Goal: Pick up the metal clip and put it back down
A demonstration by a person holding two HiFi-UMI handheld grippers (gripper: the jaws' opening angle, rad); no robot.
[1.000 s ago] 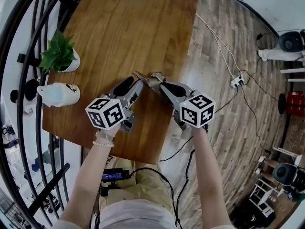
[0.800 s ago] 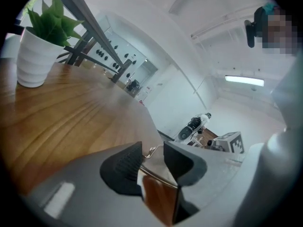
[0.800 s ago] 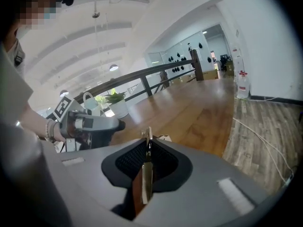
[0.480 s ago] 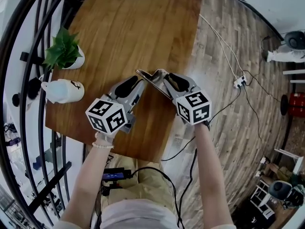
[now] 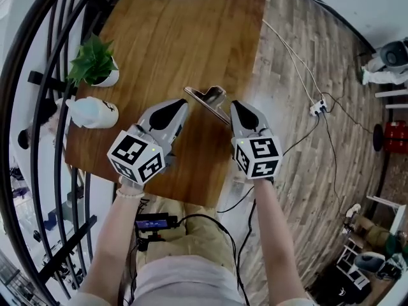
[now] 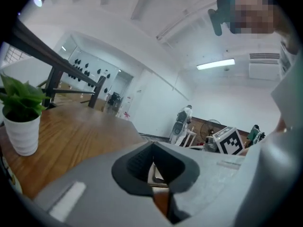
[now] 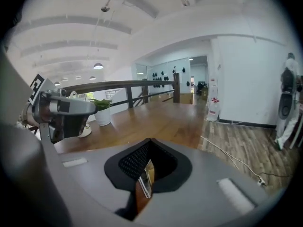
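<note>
Freshly closed, right gripper jaws pinch the metal clip.

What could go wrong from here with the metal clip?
The right gripper, whose jaws have just been closing, pinches only a thin edge of the silver folded metal clip, so it might twist or slip out. It hangs near the brown wooden table's right edge, so a drop could send it to the floor.

Plant behind jug, left on table
</note>
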